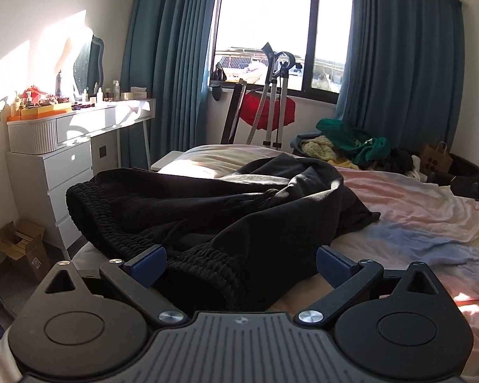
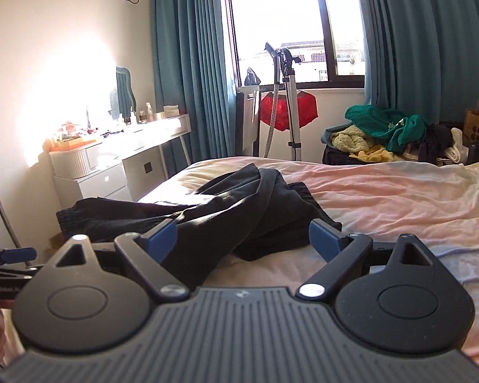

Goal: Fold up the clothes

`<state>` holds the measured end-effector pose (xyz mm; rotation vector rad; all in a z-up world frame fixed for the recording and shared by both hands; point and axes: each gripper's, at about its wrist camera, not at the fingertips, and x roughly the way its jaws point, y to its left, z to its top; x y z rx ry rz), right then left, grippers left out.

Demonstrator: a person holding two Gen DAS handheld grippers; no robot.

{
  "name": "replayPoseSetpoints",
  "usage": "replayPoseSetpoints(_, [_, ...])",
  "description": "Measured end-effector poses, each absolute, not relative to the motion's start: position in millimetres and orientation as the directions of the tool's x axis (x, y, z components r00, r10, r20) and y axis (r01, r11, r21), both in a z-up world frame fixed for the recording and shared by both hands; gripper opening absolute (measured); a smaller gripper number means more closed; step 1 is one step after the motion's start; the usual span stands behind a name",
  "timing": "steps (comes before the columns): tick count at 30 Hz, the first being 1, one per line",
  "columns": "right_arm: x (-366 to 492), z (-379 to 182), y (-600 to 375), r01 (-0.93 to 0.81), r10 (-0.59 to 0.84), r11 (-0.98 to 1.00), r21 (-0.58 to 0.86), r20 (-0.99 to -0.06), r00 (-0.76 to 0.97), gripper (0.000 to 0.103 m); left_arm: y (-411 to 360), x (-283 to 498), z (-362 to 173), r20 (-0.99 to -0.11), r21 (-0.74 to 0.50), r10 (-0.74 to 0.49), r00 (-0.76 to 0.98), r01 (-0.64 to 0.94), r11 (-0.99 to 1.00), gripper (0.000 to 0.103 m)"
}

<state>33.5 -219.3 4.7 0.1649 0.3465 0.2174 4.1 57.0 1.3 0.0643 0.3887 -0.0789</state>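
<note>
On the bed (image 2: 399, 198) with the pink-and-blue sheet, the black pants (image 1: 226, 204) are lying in a crumpled heap toward the left side, near the edge by the white dresser (image 1: 70, 172). From my left wrist cam, the ribbed waistband (image 1: 111, 223) sits closest to me, bunched up and curling right between the fingers.

My left gripper (image 1: 241, 261) is spread wide, nothing pinched. The blue pads (image 1: 150, 260) sit on either side of that waistband, and the left one looks like it's touching the fabric, but I can't tell for sure.

My right gripper (image 2: 242, 239) is also spread wide and holding nothing. It's low over the bed, with a fold of the pants running between its fingers. Can't tell if the pads actually touch the cloth.

Far side of the bed, a pile of clothes (image 2: 383, 134), green and yellow stuff, is well away from the pants. Garment steamer (image 2: 287, 95) stands by the window (image 1: 271, 25) between the teal curtains (image 1: 166, 63).
</note>
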Motion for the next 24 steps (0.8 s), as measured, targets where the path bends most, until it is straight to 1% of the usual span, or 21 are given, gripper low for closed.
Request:
replayPoseSetpoints(3, [37.8, 1.5, -235.2, -0.163, 0.219, 0.967, 0.193, -0.315, 0.923, 0.091, 49.0, 20.7, -6.3, -0.392, 0.094, -0.059, 0.918, 0.103, 0.990, 0.101])
replayPoseSetpoints(5, [40.3, -1.9, -244.1, -0.128, 0.205, 0.961, 0.244, -0.322, 0.925, 0.091, 43.7, 31.8, -11.5, -0.399, 0.124, -0.055, 0.915, 0.113, 0.986, 0.101])
replayPoseSetpoints(6, [41.4, -3.4, -249.2, -0.106, 0.194, 0.957, 0.271, -0.323, 0.926, 0.091, 41.0, 37.4, -14.0, -0.402, 0.139, -0.053, 0.914, 0.118, 0.983, 0.098])
replayPoseSetpoints(8, [43.3, -6.5, -259.3, -0.062, 0.169, 0.947, 0.317, -0.325, 0.930, 0.091, 35.6, 48.5, -19.1, -0.409, 0.169, -0.048, 0.911, 0.128, 0.977, 0.096])
replayPoseSetpoints(12, [44.2, -13.8, -277.2, 0.029, 0.075, 0.948, 0.316, -0.313, 0.947, 0.091, -7.0, 114.7, -18.5, -0.410, 0.211, -0.107, 0.906, 0.208, 0.955, 0.094])
replayPoseSetpoints(14, [48.3, -20.0, -285.4, 0.106, -0.005, 0.950, 0.293, -0.325, 0.946, 0.091, -32.1, 150.6, -18.2, -0.416, 0.226, -0.129, 0.900, 0.239, 0.944, 0.091])
replayPoseSetpoints(17, [62.4, -31.5, -302.9, 0.179, -0.064, 0.935, 0.306, -0.352, 0.934, 0.091, -69.5, 208.3, -17.3, -0.437, 0.227, -0.147, 0.888, 0.267, 0.937, 0.089])
replayPoseSetpoints(18, [67.3, -35.3, -308.4, 0.200, -0.079, 0.929, 0.311, -0.361, 0.929, 0.091, -85.4, 232.6, -18.3, -0.447, 0.235, -0.136, 0.884, 0.263, 0.936, 0.084])
replayPoseSetpoints(20, [78.5, -42.6, -314.7, 0.219, -0.086, 0.921, 0.323, -0.379, 0.921, 0.091, -114.5, 278.3, -22.0, -0.460, 0.262, -0.108, 0.881, 0.251, 0.932, 0.077])
replayPoseSetpoints(23, [93.7, -55.4, -320.3, 0.234, -0.085, 0.914, 0.331, -0.409, 0.909, 0.091, -146.4, 332.9, -30.3, -0.466, 0.311, -0.061, 0.883, 0.228, 0.923, 0.076])
replayPoseSetpoints(24, [98.0, -60.5, -321.5, 0.235, -0.080, 0.913, 0.333, -0.419, 0.905, 0.091, -154.3, 349.6, -35.0, -0.484, 0.317, -0.038, 0.874, 0.216, 0.923, 0.069])
